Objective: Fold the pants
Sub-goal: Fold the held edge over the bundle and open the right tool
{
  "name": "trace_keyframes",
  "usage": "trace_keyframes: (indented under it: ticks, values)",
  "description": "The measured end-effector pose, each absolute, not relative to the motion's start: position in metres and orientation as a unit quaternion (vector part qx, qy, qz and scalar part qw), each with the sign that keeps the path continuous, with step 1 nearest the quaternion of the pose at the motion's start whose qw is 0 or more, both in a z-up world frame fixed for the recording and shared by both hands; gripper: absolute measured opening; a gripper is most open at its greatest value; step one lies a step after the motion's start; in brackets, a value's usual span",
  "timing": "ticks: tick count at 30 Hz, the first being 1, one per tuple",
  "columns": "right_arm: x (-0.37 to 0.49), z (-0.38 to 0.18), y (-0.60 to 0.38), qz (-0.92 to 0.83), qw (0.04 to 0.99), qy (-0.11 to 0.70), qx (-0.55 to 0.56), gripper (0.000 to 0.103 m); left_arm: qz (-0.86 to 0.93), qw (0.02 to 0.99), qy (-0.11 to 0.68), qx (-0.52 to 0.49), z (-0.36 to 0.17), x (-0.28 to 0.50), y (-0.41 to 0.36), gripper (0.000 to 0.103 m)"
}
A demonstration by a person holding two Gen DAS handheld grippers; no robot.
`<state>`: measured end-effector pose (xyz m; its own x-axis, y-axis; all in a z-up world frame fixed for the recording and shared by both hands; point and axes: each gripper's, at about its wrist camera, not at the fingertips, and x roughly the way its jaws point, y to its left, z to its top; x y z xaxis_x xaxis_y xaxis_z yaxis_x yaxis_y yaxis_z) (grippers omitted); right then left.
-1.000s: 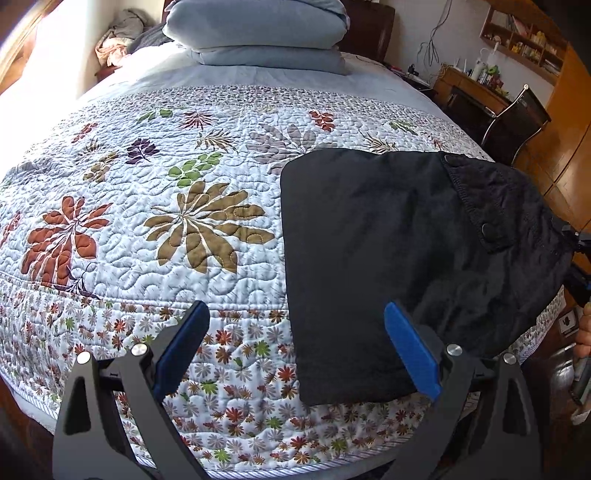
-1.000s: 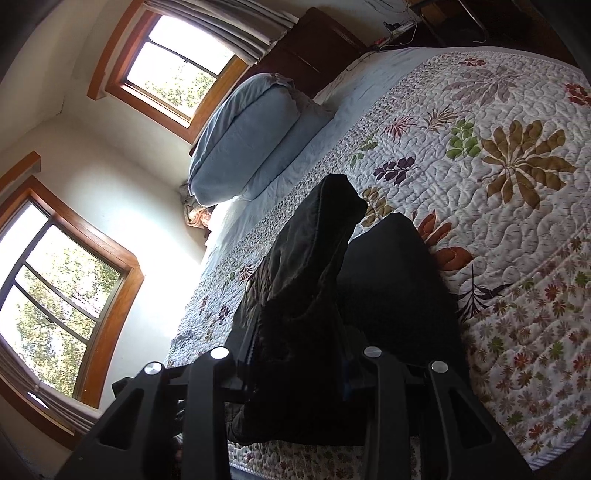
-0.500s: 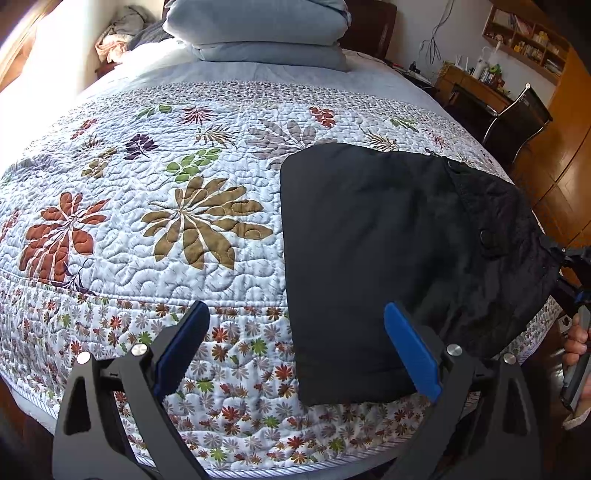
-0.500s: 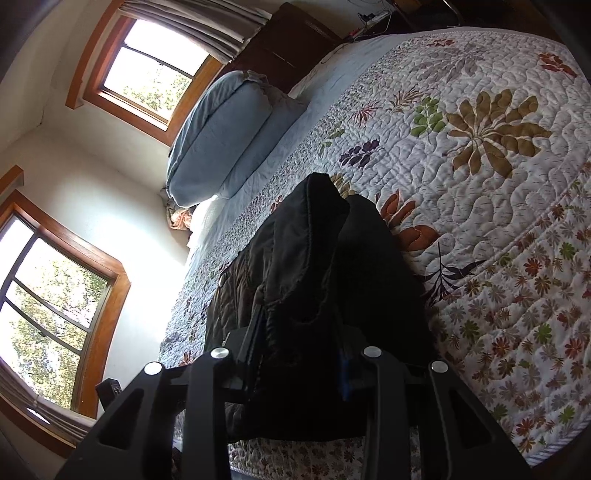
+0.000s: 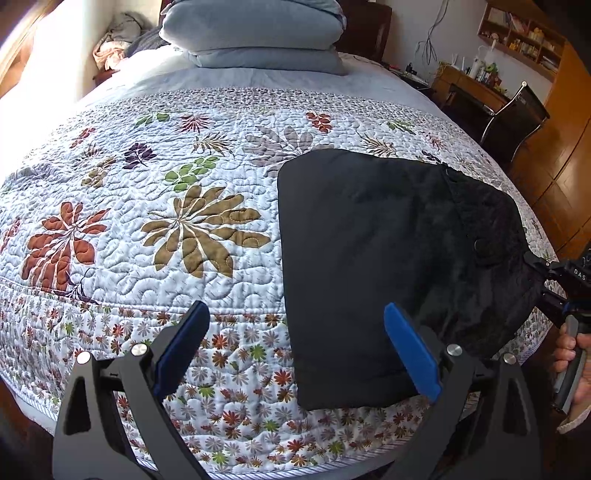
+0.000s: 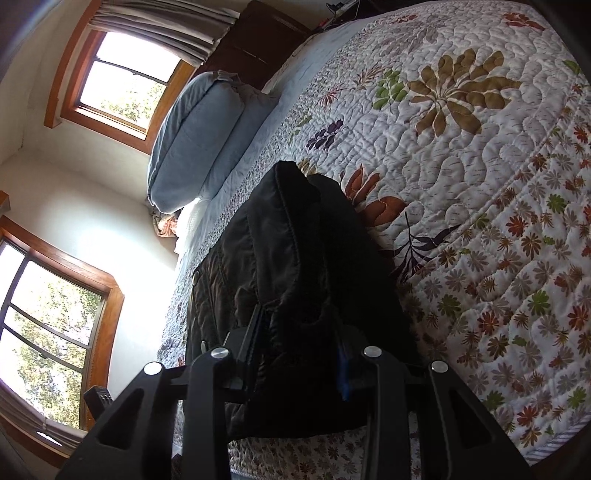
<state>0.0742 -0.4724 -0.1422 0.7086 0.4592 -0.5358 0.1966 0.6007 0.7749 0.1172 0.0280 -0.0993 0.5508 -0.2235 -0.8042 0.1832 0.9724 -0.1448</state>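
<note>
Pillows [image 5: 255, 33] beyond pants [image 5: 369, 258] on quilt [image 5: 147, 240]

right tool [image 6: 299, 347] fingertips under pants [image 6: 295, 258]

**Left of the bed open, right crowded**

The quilt [image 5: 155, 206] lies bare from the pants [image 5: 369, 258] to the bed's left edge. Stacked pillows [image 5: 251, 33] block the head end; a chair [image 5: 517, 114] and desk [image 5: 461, 85] stand near the right edge.
</note>
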Motion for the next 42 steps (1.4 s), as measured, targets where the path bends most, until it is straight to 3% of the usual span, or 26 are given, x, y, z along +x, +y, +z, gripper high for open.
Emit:
trace_keyframes:
  ticks: [11,14,16,18,24,27,29,31,42]
  values:
    - [0.067,-0.16,-0.481,0.096,0.795,0.361,0.478,0.039,-0.115,0.88,0.461,-0.021,-0.099,0.115,0.028,0.096]
    - [0.061,-0.157,-0.485,0.095,0.792,0.359,0.485,0.048,-0.115,0.881,0.459,-0.02,-0.097,0.114,0.028,0.096]
    - [0.054,-0.154,-0.489,0.092,0.791,0.354,0.491,0.061,-0.116,0.881,0.458,-0.021,-0.097,0.113,0.028,0.096]
    - [0.048,-0.15,-0.489,0.091,0.79,0.352,0.493,0.067,-0.116,0.881,0.458,-0.021,-0.096,0.113,0.027,0.096]
    - [0.039,-0.149,-0.471,0.103,0.782,0.362,0.497,0.07,-0.119,0.882,0.455,-0.017,-0.095,0.109,0.024,0.096]
    - [0.044,-0.152,-0.462,0.11,0.78,0.369,0.494,0.067,-0.12,0.882,0.455,-0.016,-0.094,0.108,0.022,0.096]
    - [0.046,-0.153,-0.459,0.1,0.786,0.375,0.481,0.057,-0.121,0.882,0.455,-0.014,-0.094,0.108,0.022,0.096]
    - [0.048,-0.152,-0.457,0.094,0.795,0.377,0.465,0.038,-0.12,0.882,0.455,-0.014,-0.094,0.108,0.022,0.096]
    - [0.045,-0.137,-0.464,0.092,0.806,0.372,0.451,0.031,-0.117,0.881,0.459,-0.014,-0.096,0.109,0.022,0.096]
